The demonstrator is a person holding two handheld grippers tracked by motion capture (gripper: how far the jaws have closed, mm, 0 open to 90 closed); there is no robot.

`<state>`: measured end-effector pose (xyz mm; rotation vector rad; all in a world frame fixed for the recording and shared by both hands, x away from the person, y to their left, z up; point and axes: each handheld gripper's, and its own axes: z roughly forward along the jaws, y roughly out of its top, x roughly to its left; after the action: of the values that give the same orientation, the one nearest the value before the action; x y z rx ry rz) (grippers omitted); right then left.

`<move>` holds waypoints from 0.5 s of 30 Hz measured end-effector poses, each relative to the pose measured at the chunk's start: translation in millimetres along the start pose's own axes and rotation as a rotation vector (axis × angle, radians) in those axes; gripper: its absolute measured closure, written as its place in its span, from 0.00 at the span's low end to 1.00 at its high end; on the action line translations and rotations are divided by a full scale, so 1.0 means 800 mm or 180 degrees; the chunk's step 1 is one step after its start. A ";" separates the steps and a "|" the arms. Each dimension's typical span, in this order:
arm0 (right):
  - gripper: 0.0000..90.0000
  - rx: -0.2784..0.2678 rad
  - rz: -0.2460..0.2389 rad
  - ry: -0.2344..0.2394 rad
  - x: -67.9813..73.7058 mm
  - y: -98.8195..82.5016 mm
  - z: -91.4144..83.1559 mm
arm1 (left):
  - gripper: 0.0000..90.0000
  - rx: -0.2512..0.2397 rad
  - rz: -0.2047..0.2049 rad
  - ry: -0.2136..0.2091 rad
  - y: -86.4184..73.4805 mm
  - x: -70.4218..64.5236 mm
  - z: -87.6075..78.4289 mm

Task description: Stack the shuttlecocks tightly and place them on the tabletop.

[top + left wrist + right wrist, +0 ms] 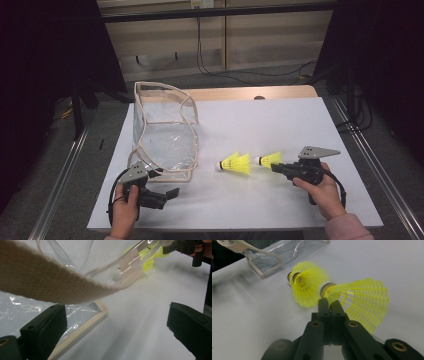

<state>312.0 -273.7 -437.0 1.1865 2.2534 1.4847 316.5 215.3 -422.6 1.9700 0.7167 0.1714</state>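
A yellow shuttlecock (269, 159) (362, 300) lies on the white table (280, 120), cork pointing left. My right gripper (278, 168) (329, 303) is shut on the edge of its mesh skirt. Just to its left lie two more yellow shuttlecocks (236, 163) (308, 287), nested one in the other. A clear plastic bag (165, 130) (287, 250) with beige trim stands at the left. My left gripper (164, 183) (116, 312) is open at the bag's near bottom corner, one jaw beside the beige base edge. The bag's beige strap (50, 282) hangs across the left gripper view.
The table's wooden far edge (250, 93) shows past the white sheet. Cables (220, 70) run across the floor behind. Metal rails (380, 170) flank the table on both sides. Bare white surface stretches behind the shuttlecocks.
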 end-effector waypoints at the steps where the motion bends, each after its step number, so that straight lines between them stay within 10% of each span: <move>1: 0.99 -0.0013 0.0038 0.0015 0.002 0.001 0.000 | 0.03 0.0002 -0.0001 -0.0001 0.000 0.000 0.000; 15: 0.99 0.0000 -0.0007 0.0035 0.003 0.001 0.004 | 0.03 -0.0005 -0.0080 -0.0035 -0.001 -0.002 0.000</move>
<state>312.4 -269.4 -436.9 1.1784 2.2612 1.4940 315.1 214.8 -422.8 1.9582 0.7335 0.1459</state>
